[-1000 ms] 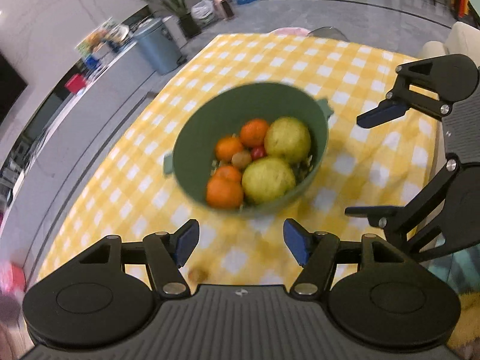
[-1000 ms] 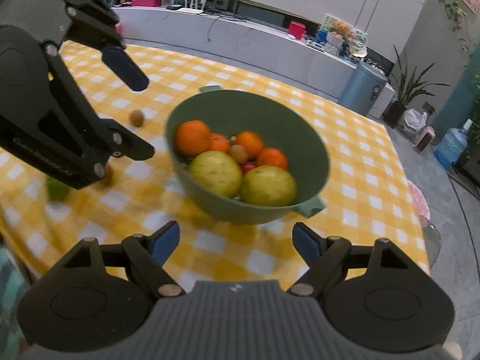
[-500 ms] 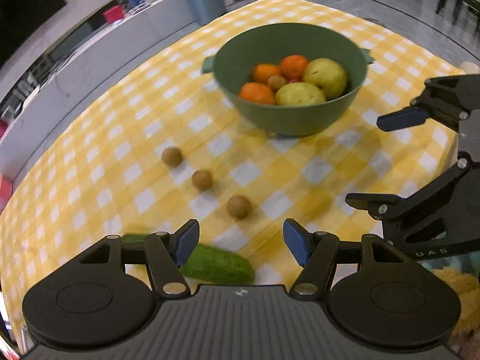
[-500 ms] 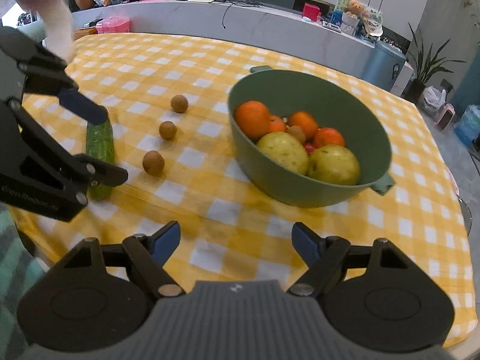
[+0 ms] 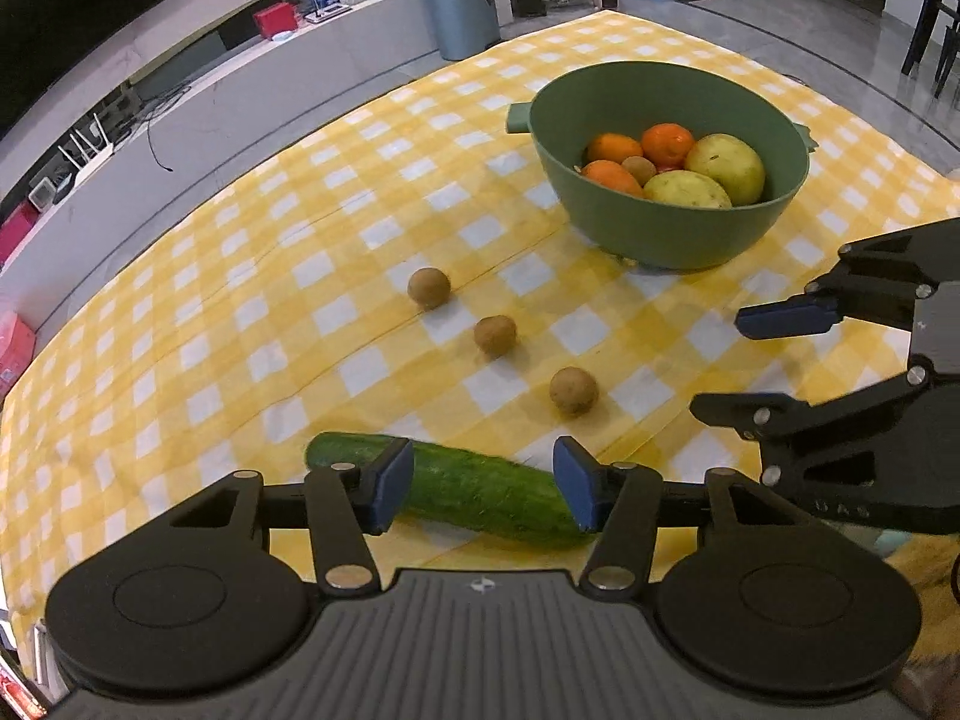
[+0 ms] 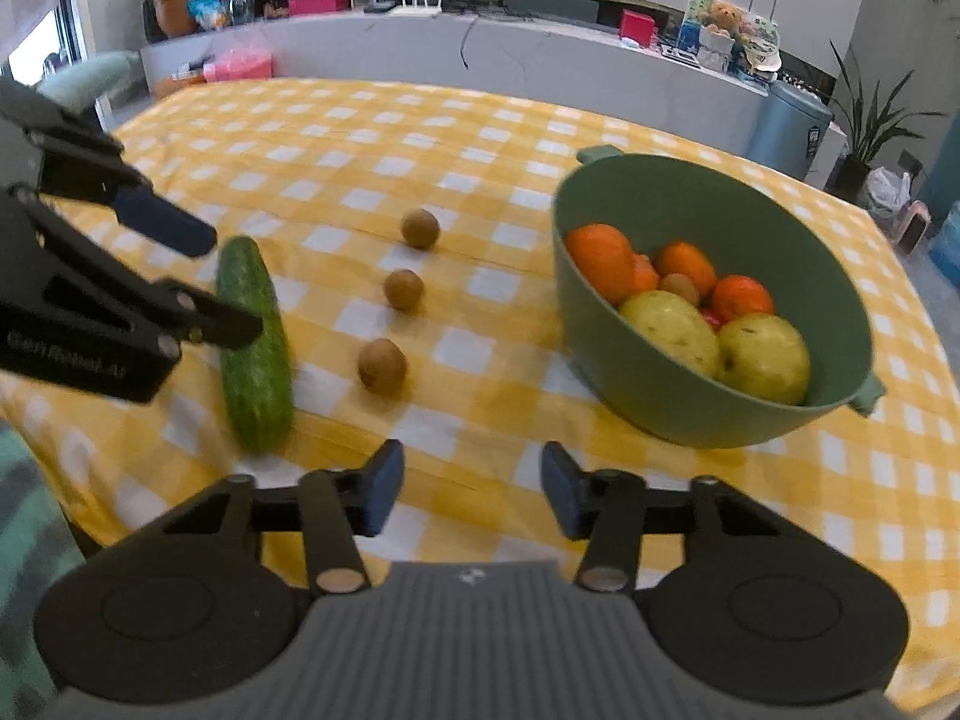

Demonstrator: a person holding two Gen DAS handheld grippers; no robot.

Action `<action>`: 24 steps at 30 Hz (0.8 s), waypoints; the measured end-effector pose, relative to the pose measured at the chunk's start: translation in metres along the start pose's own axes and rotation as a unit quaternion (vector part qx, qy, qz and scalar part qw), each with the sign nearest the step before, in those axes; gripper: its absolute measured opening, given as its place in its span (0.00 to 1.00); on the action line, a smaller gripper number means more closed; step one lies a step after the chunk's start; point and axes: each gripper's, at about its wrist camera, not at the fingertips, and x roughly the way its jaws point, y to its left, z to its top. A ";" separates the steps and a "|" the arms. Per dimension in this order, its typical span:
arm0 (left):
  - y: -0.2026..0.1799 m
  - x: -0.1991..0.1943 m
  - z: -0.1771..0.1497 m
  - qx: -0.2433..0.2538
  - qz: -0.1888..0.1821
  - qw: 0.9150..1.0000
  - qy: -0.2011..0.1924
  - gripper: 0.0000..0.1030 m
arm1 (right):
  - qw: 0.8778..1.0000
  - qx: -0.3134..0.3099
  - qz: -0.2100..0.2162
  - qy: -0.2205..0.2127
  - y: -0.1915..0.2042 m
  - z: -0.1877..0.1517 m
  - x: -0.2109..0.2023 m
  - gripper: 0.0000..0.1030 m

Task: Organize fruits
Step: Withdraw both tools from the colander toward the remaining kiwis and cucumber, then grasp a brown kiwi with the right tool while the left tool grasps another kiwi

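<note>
**Ana:** Both views are swinging away from the green plastic bowl (image 5: pixel 666 228) of oranges and pears; now the dark green cucumber (image 5: pixel 480 489) is lying near, between the left tongs (image 5: pixel 483 489), which are closing but not yet pressing.

**Ben:** And the right tongs (image 6: pixel 474 495)?

**Ana:** Closing on nothing, over the yellow checked worktop (image 6: pixel 336 138). I'd grip the cucumber mid-length, squarely across, sparing the three small brown fruits (image 5: pixel 495 335) beyond.
</note>
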 end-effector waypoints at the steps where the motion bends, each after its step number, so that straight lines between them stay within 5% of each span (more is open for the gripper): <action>1: 0.003 -0.001 -0.003 -0.005 0.000 1.000 0.001 0.61 | 1.000 0.003 0.002 -0.002 0.002 0.001 0.001 0.38; 3: 0.011 -0.003 -0.007 -0.015 -0.009 1.000 0.005 0.60 | 1.000 0.010 0.015 -0.004 0.007 0.004 0.001 0.30; 11: 0.023 -0.006 -0.014 -0.012 0.010 1.000 -0.011 0.56 | 0.999 0.008 0.040 -0.020 0.021 0.014 0.019 0.30; 24: 0.027 0.010 0.000 -0.037 -0.012 0.999 -0.010 0.53 | 0.998 0.032 0.049 -0.001 0.019 0.023 0.048 0.30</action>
